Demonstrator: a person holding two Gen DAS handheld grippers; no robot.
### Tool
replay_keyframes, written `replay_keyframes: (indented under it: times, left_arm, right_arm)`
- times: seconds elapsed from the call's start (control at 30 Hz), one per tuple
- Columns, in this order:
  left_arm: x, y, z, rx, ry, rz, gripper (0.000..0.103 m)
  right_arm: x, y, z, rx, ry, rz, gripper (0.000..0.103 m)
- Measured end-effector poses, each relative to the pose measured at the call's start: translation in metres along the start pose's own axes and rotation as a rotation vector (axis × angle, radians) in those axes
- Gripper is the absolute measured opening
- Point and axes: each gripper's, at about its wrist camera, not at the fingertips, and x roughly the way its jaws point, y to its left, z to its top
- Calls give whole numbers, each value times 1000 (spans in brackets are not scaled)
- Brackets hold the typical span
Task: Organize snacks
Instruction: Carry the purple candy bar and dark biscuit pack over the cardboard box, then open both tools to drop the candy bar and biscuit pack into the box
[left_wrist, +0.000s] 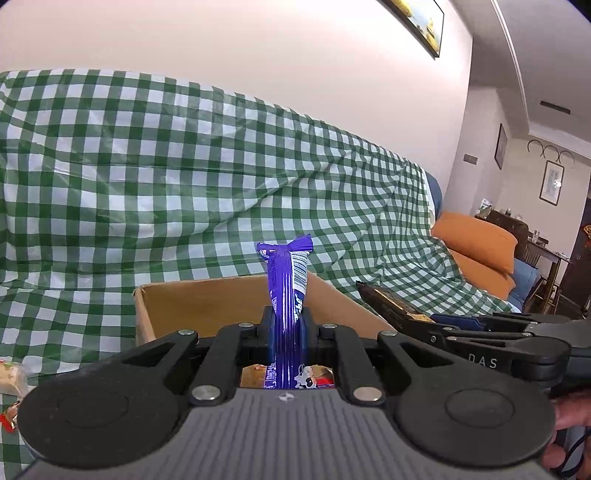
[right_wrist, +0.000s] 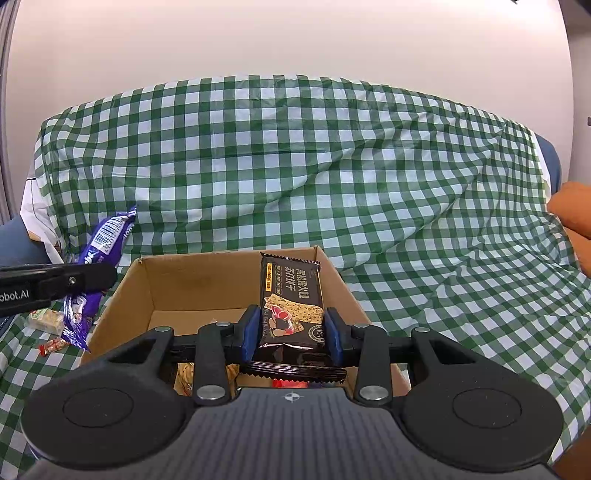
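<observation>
**Snacks held over the box, one in each claw**

Snacks are the job here, and two are up in the air. The left claw is clamped tight on a purple wrapper, which stands upright between the pads with its twisted end at 12 o'clock. The right claw grips a black cracker pack across its width, the pack lying flat and pointing toward 12 o'clock. Both hang above the open cardboard box, which sits on the green checked cloth; a few snacks already lie on its floor, seen through the gaps under the claws. From the right wrist view, more loose snacks lie on the cloth at 9 o'clock, outside the box.

The step in hand looks like dropping both into the box. To do it well, lower each claw past the rim before letting go, so the light wrappers do not catch a wall and slide out. Release one at a time, keeping the claws apart, and aim the cracker pack for the bare floor toward the far wall.
</observation>
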Motion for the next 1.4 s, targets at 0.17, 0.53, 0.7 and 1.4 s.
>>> replay_keyframes:
  times: [0.17,0.53,0.7,1.4]
  left_arm:
    - [2,-4,-1,9,1,-13,13]
    - [1,-4,1,12,-10,-28,13]
    - [0,-4,1,12,-12,-27,12]
    - [-2,7,0,-8,30,19,22]
  right_arm:
    - [-2,1,-1,0,-4,-4,39]
    - [-1,4,0,-19,-9,-7,39]
    - [-1,5,0,-31,-10,-5,39]
    - [7,11,-2,-30,28,-10,59]
